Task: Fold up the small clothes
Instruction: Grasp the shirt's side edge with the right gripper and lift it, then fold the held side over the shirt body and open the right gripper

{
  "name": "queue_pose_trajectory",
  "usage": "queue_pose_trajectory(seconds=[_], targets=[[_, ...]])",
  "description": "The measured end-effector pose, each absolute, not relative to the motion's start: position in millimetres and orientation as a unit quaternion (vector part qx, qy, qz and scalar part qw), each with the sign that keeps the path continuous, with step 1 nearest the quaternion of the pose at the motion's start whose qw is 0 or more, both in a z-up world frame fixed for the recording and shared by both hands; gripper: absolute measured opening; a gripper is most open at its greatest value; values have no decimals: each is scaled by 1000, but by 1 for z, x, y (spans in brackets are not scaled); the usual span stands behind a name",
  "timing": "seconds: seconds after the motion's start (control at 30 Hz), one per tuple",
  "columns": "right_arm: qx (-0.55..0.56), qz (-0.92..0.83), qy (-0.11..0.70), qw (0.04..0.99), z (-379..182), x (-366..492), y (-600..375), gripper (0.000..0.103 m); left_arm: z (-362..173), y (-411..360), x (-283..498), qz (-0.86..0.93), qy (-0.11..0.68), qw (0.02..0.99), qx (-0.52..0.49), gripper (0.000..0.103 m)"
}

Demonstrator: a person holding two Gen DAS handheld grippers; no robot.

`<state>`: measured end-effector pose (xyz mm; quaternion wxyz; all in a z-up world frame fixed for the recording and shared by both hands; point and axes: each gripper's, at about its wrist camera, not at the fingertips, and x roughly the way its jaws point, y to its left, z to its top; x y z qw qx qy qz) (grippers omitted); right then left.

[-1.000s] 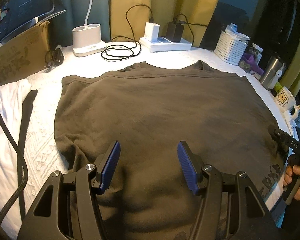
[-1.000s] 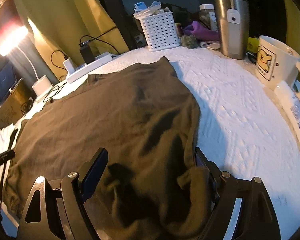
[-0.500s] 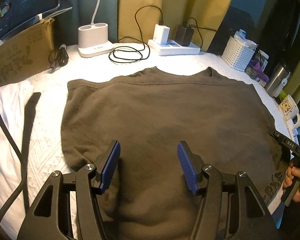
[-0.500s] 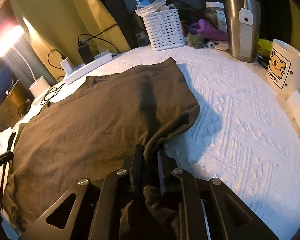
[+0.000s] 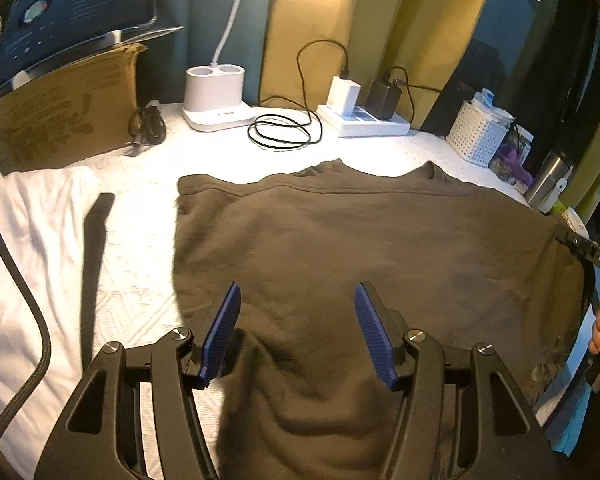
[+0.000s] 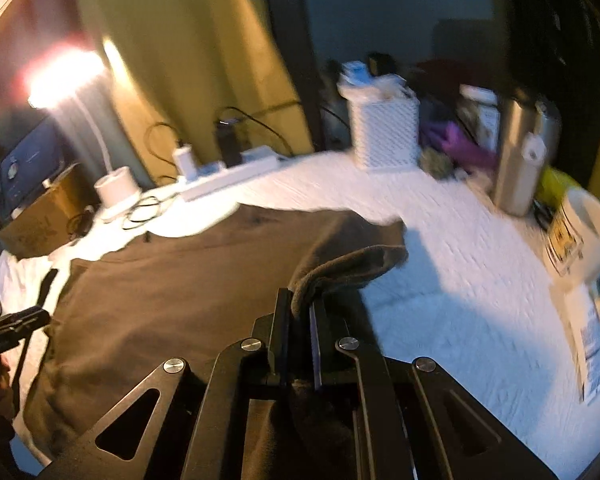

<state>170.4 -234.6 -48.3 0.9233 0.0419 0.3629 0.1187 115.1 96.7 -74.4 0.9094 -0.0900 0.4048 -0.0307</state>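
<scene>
Dark brown cotton T-shirt (image 5: 364,248) spread flat on white textured counter (image 5: 140,280). Left hand-held gripper (image 5: 298,332) wide apart, empty, above hem. Right hand-held gripper (image 6: 300,322) pinching lifted sleeve edge.

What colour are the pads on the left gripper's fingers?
Blue and ribbed pads, on a black frame; clearest in the left wrist view.

1. My left wrist camera looks from the near edge, close above the brown shirt (image 5: 340,248), facing the far power strip (image 5: 364,122).
2. My right wrist camera sits close at the shirt's right edge, facing far-left.
3. Both views share the shirt, power strip and white basket (image 6: 384,136).
</scene>
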Motion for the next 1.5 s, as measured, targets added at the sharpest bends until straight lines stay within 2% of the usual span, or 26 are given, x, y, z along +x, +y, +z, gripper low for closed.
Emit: queue_pose_trajectory(seconds=[0.47,1.1,1.37,1.4,1.43,1.47,1.5], targets=[[-25,230,354,906,-31,146,-91,7,-66,153,87,-29,374,920,-116,59],[-123,340,408,839,-73,98,59,7,-71,200,57,-21,357,922,-147,59],[-170,355,437,809,-100,78,87,10,-70,208,50,-11,359,922,-146,59],[-172,361,434,807,-99,74,88,13,-69,209,49,-7,359,922,-147,59],[-168,369,434,805,-98,72,88,31,-68,210,49,-4,359,922,-146,59],[-157,381,435,801,-96,70,87,61,-67,211,49,-2,359,922,-146,59],[-147,391,433,799,-93,67,86,76,-66,210,48,0,359,922,-145,59]])
